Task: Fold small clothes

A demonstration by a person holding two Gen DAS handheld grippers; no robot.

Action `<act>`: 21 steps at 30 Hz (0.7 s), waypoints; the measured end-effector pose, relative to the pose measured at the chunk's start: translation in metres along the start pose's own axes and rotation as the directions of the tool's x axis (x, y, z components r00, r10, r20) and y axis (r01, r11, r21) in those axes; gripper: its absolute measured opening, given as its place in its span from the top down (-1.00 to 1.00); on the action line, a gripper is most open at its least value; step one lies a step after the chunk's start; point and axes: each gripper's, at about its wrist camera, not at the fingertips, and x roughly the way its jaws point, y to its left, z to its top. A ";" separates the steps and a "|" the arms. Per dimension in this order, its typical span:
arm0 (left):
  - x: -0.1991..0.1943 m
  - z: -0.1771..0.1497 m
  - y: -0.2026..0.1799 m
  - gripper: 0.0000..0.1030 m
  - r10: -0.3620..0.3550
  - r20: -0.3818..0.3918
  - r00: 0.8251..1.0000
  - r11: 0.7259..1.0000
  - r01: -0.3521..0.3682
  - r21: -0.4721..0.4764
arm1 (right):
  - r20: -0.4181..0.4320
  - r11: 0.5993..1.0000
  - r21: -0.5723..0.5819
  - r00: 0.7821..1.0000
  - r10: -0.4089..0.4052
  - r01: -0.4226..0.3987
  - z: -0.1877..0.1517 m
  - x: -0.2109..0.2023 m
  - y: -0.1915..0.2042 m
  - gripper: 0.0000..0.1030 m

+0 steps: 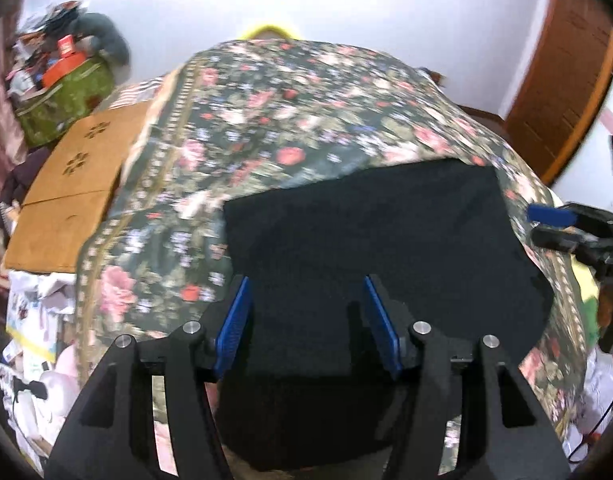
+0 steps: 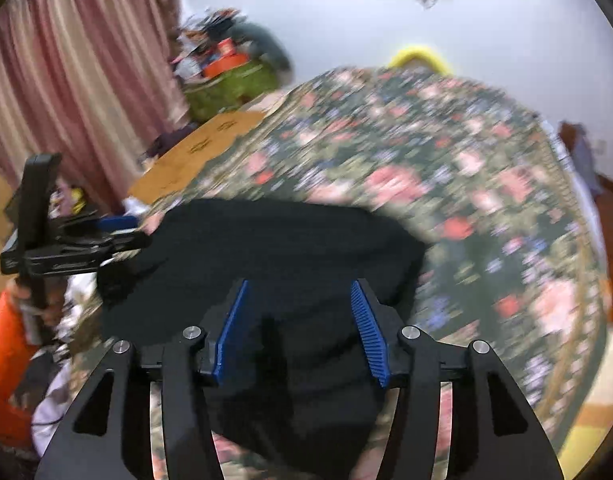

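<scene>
A black garment [image 1: 378,248] lies spread flat on a floral bedspread [image 1: 266,120]. It also shows in the right wrist view [image 2: 274,256]. My left gripper [image 1: 306,284] hovers over the garment's near part with its blue-padded jaws wide apart and nothing between them. My right gripper [image 2: 298,288] is likewise open and empty above the garment's near right part. The right gripper shows at the right edge of the left wrist view [image 1: 562,224], and the left gripper at the left edge of the right wrist view [image 2: 106,236], beside the garment's left edge.
A brown board [image 1: 74,176] lies left of the bed, with a cluttered green box [image 1: 66,96] behind it. Pink curtains [image 2: 86,80] hang at the left. A wooden door [image 1: 566,92] stands at the right. Loose items lie on the floor by the bed [image 1: 34,344].
</scene>
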 end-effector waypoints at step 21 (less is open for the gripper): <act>-0.047 -0.011 0.023 -0.18 0.160 0.086 0.983 0.987 -0.156 -0.048 | 0.044 0.970 0.173 0.982 -0.182 0.172 -0.036 -0.044 -0.037 -0.07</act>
